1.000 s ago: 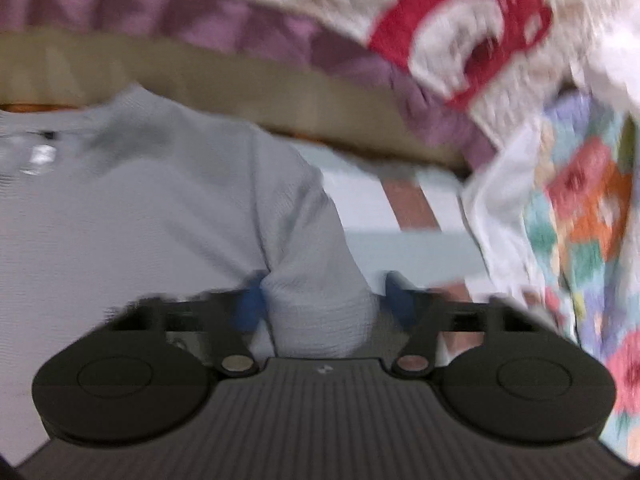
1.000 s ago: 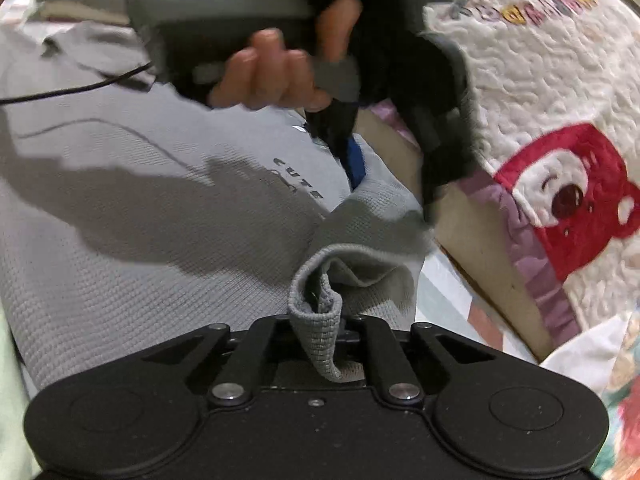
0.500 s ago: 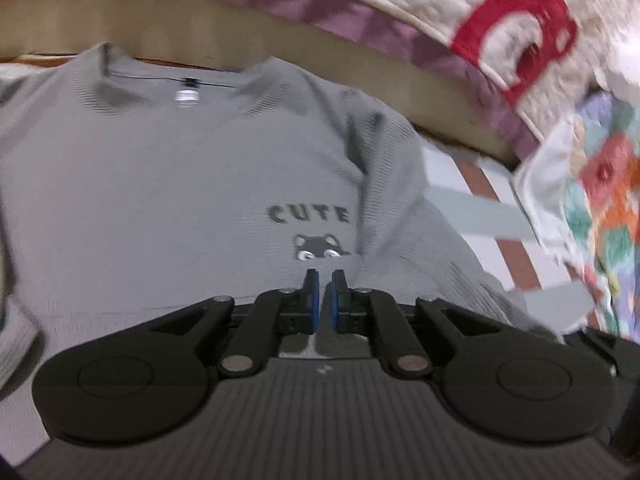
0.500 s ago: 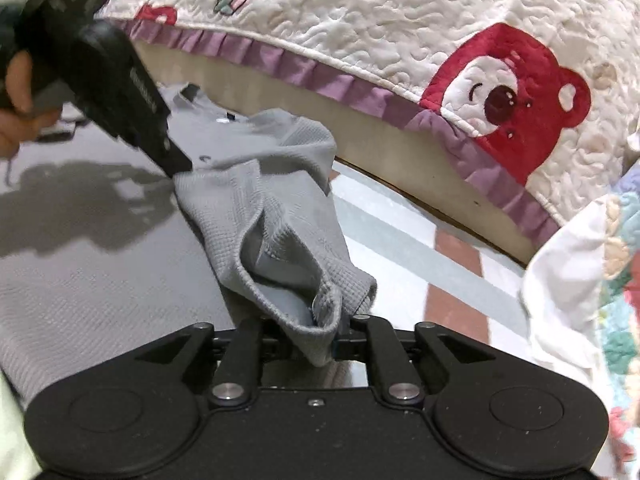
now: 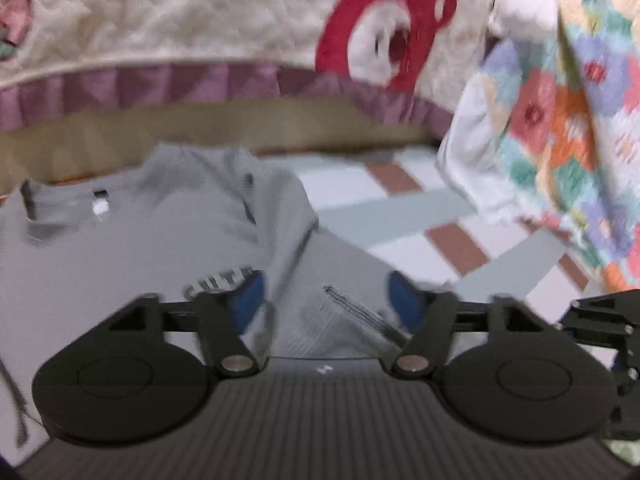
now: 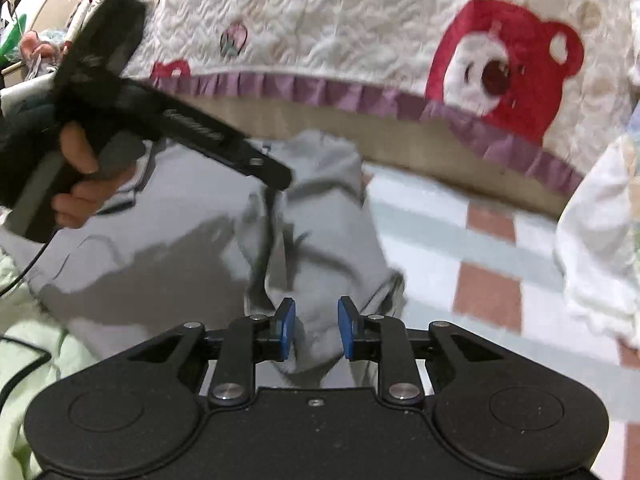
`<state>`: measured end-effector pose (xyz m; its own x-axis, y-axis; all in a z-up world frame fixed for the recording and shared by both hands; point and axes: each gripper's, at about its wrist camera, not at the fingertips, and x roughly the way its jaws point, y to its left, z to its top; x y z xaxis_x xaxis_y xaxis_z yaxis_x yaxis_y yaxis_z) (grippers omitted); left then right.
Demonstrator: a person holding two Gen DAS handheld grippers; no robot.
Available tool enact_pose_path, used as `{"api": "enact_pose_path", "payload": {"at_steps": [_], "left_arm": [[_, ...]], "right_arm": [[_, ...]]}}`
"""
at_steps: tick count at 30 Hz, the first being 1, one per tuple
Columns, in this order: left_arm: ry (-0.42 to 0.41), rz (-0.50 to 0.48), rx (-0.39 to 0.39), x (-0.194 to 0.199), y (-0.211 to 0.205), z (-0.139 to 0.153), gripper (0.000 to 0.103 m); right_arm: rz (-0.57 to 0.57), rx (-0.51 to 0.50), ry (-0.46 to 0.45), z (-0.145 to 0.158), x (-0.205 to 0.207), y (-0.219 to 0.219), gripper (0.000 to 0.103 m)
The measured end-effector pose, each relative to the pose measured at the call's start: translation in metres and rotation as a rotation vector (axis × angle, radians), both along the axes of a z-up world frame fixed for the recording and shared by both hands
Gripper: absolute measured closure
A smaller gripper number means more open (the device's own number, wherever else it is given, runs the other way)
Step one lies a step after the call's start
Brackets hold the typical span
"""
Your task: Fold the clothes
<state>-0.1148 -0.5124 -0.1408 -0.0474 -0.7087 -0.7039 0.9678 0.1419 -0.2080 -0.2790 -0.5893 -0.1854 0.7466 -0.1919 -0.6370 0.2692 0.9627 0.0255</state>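
Between the spread blue pads of the left gripper (image 5: 326, 300), in the left wrist view, lies a bunched sleeve of the grey sweater (image 5: 132, 240); the jaws stand wide apart and grip nothing; the sweater's body spreads ahead and to the left of the gripper, its collar and white neck label at the far left; the dark chest print just beside the left pad is smeared by motion blur and cannot be read; ahead and to the right lies a checked sheet (image 5: 420, 216); beyond hangs a quilted cover (image 5: 200, 20) with a red bear, and a floral cloth (image 5: 560, 120) at the right; a black piece of the other tool is cut off at the right edge.

Ahead of the right gripper (image 6: 316, 330), in the right wrist view, the folded-over sleeve runs away from the parted blue pads, its near end sagging between them; whether fabric touches either pad cannot be told; the jaws are released; up and to the left, a hand (image 6: 80, 184) holds the left gripper, whose tips are blurred and partly hidden above the sleeve.
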Motion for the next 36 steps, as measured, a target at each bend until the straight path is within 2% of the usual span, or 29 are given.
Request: {"api": "enact_pose_path", "payload": {"at_steps": [1, 2, 3, 4, 5, 7, 9, 11, 13, 15, 16, 18, 19, 20, 21, 22, 24, 26, 30, 33, 36], "left_arm": [[-0.006, -0.012, 0.049, -0.004, -0.008, -0.009, 0.028], [-0.025, -0.014, 0.089, -0.009, -0.013, -0.017, 0.039], [-0.061, -0.011, 0.099, -0.012, -0.01, -0.021, 0.06], [-0.101, -0.007, 0.096, -0.016, -0.005, -0.021, 0.076], [-0.141, -0.004, 0.092, -0.019, 0.0, -0.021, 0.102], [-0.14, 0.021, 0.054, -0.019, 0.013, -0.014, 0.103], [-0.131, 0.055, 0.021, -0.016, 0.026, -0.009, 0.102], [-0.12, 0.077, 0.05, -0.013, 0.029, -0.013, 0.102], [-0.111, 0.081, 0.107, -0.01, 0.03, -0.02, 0.096], [-0.108, 0.08, 0.11, -0.012, 0.035, -0.023, 0.083], [-0.095, 0.078, 0.105, -0.012, 0.037, -0.024, 0.075], [-0.005, 0.075, 0.079, -0.009, 0.039, -0.023, 0.036], [0.057, 0.071, 0.064, -0.008, 0.041, -0.024, 0.031], [0.105, 0.069, 0.057, -0.007, 0.041, -0.025, 0.031], [0.121, 0.067, 0.054, -0.009, 0.042, -0.026, 0.035], [0.093, 0.058, 0.06, -0.013, 0.042, -0.025, 0.042], [0.01, 0.034, 0.081, -0.023, 0.04, -0.024, 0.097], [-0.026, 0.021, 0.104, -0.029, 0.038, -0.023, 0.098], [-0.007, 0.04, 0.107, -0.025, 0.045, -0.023, 0.099], [0.003, 0.053, 0.111, -0.023, 0.045, -0.023, 0.1], [0.008, 0.075, 0.122, -0.02, 0.046, -0.022, 0.102]], "right_arm": [[0.001, 0.008, 0.015, -0.005, 0.001, 0.002, 0.076], [0.003, 0.016, 0.029, -0.009, 0.002, 0.005, 0.076], [0.005, 0.019, 0.047, -0.014, 0.003, 0.007, 0.076], [0.005, 0.014, 0.065, -0.017, 0.004, 0.01, 0.076], [-0.005, 0.019, 0.07, -0.019, 0.003, 0.01, 0.076], [-0.026, 0.038, 0.076, -0.022, 0.002, 0.008, 0.075], [-0.055, 0.109, 0.056, -0.022, -0.003, -0.002, 0.074], [-0.098, 0.188, 0.038, -0.019, -0.009, -0.014, 0.074], [-0.137, 0.227, 0.007, -0.014, -0.012, -0.024, 0.073], [-0.175, 0.259, -0.038, -0.007, -0.015, -0.033, 0.06], [-0.189, 0.272, -0.054, -0.005, -0.016, -0.038, 0.06], [-0.196, 0.281, -0.052, -0.008, -0.014, -0.043, 0.061], [-0.2, 0.286, -0.052, -0.009, -0.012, -0.045, 0.063], [-0.204, 0.291, -0.051, -0.011, -0.011, -0.048, 0.07], [-0.207, 0.296, -0.05, -0.012, -0.01, -0.05, 0.074], [-0.211, 0.3, -0.049, -0.013, -0.008, -0.053, 0.074], [-0.218, 0.31, -0.047, -0.016, -0.006, -0.058, 0.073], [-0.226, 0.319, -0.046, -0.019, -0.003, -0.063, 0.072], [-0.24, 0.318, -0.016, -0.027, 0.01, -0.061, 0.07], [-0.277, 0.272, -0.005, -0.03, 0.015, -0.059, 0.071], [-0.286, 0.332, -0.032, -0.027, 0.009, -0.065, 0.07]]}}
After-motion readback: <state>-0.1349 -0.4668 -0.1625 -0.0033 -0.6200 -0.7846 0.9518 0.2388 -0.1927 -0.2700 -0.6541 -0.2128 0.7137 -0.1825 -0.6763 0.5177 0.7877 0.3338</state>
